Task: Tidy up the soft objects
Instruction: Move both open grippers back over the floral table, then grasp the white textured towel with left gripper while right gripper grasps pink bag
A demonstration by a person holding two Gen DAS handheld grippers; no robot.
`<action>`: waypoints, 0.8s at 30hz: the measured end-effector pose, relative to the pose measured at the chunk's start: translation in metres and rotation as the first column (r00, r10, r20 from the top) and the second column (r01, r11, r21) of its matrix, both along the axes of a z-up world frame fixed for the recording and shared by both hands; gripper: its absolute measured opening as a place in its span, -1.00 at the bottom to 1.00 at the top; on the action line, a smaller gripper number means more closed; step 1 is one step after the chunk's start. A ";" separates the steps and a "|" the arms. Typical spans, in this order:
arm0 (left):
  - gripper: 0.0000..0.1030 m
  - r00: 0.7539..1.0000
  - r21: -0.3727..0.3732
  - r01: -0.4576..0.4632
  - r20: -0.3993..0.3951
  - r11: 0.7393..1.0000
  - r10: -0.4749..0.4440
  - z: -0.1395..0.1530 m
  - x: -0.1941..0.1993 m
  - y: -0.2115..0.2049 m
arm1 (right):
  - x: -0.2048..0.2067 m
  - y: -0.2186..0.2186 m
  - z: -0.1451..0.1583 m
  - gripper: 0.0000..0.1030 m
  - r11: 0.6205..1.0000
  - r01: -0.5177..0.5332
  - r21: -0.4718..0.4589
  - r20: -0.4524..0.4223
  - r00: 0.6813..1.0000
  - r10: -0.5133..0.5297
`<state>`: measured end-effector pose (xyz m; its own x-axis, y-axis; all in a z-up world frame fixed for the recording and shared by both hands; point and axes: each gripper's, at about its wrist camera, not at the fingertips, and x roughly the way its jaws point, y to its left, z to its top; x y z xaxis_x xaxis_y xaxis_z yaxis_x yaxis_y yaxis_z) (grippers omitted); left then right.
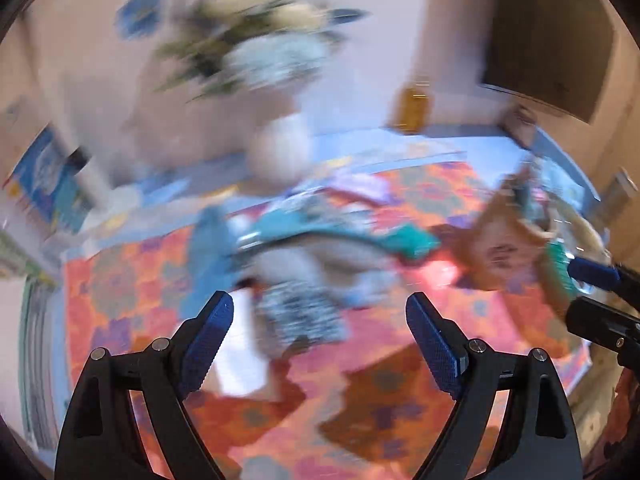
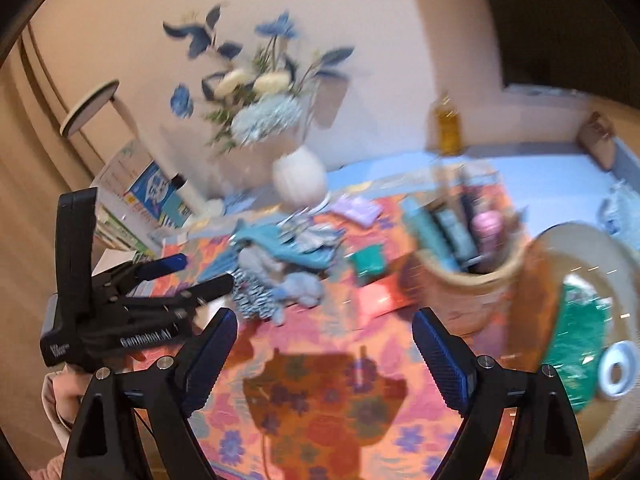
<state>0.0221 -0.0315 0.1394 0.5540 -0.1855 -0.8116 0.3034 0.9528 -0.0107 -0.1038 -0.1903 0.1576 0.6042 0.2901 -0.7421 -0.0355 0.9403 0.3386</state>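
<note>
We hold the left hand-held gripper (image 1: 320,344) and right hand-held gripper (image 2: 324,354) with jaws apart and empty above the heap of soft cloths (image 2: 280,264) on the floral surface (image 2: 320,400).

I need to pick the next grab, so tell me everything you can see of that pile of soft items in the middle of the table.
The pile of soft items lies on the orange floral tablecloth, in front of the white vase and left of the woven basket. It looks like loosely heaped small fabric pieces: a teal-blue piece on top, grey-blue plush-looking ones beneath, and a black-and-white patterned piece at the near edge. A folded green cloth sits just to its right. Blur hides finer detail. Neither hand-held gripper touches it.
</note>
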 end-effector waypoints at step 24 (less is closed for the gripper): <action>0.70 0.984 0.027 -0.133 -0.112 0.991 0.135 -0.099 0.031 0.087 | 0.064 0.019 -0.134 0.71 0.946 0.308 -0.098 0.005 0.951 -0.309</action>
